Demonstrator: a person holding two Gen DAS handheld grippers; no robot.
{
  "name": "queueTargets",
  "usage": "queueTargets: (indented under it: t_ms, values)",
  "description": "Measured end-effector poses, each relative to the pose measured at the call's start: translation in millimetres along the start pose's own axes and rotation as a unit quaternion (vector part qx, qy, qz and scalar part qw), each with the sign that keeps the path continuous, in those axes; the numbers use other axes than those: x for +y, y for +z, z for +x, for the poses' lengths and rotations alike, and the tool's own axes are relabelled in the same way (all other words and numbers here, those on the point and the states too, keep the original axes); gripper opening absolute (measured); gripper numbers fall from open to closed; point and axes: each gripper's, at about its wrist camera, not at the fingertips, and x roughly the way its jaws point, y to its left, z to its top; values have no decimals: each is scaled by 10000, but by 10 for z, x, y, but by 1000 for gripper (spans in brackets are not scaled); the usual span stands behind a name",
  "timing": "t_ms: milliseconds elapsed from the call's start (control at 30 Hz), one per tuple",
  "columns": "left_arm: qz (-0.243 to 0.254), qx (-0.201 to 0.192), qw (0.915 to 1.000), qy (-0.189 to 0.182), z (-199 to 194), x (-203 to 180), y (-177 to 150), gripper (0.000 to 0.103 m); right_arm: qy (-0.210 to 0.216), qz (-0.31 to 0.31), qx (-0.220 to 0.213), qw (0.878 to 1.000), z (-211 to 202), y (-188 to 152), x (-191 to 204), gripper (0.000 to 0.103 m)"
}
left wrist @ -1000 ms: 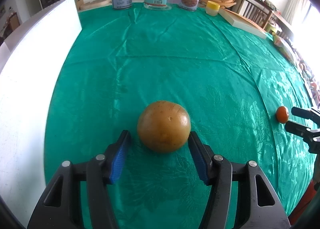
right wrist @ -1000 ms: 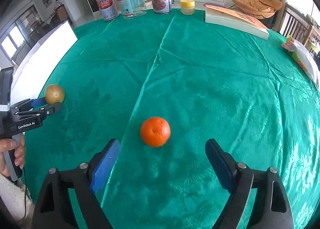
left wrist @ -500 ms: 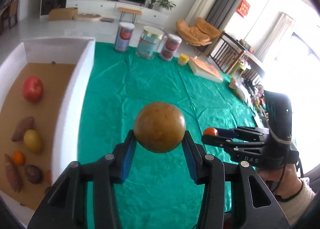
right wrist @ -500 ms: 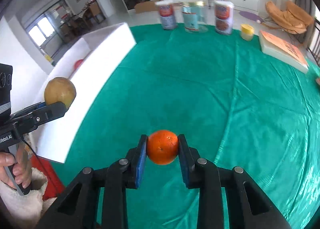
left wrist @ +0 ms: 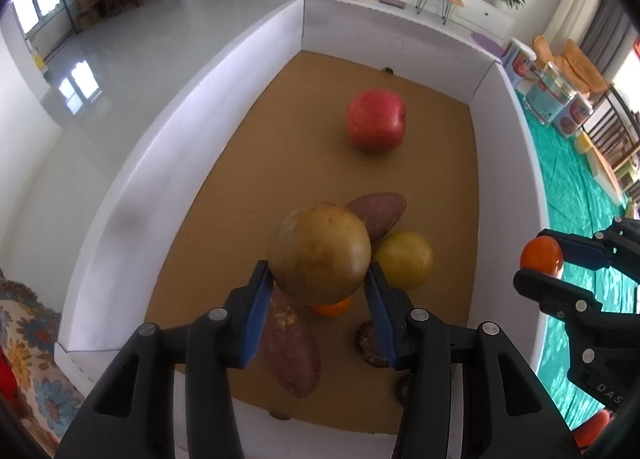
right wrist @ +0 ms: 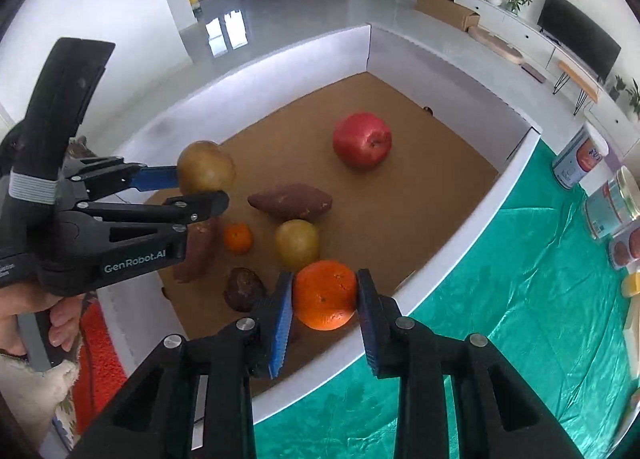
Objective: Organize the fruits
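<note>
White-walled, the box (left wrist: 504,163) is sitting beside green cloth (right wrist: 520,339). Over it, the left gripper (left wrist: 318,291) is clamping a pear (left wrist: 319,253) while the right gripper (right wrist: 325,301) is gripping an orange (right wrist: 325,295) above the near wall. Next: lowering both onto bare floor, then releasing.

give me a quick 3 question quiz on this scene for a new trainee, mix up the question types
1. True or false: the left gripper is shut on the brown pear.
2. Which fruit does the right gripper hold? A) red apple B) orange C) sweet potato
3. Fill in: the red apple lies inside the white-walled ____.

Key:
1. True; its pads press both sides of the pear, held above the box.
2. B; the orange sits clamped between its pads near the box's wall.
3. Box; its floor is brown cardboard.
</note>
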Motion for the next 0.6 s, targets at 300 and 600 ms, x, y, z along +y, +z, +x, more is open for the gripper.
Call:
queueTargets:
  t_ms: [300, 600]
  values:
    - [541, -1012, 9927, 371, -542, -125, -128, 95, -291, 329, -332, 9985, -473, -7, -169, 85]
    - [492, -2180, 9698, 975, -1199, -273, -374, 102, -254, 721, -868, 9933, -925, -323, -217, 97]
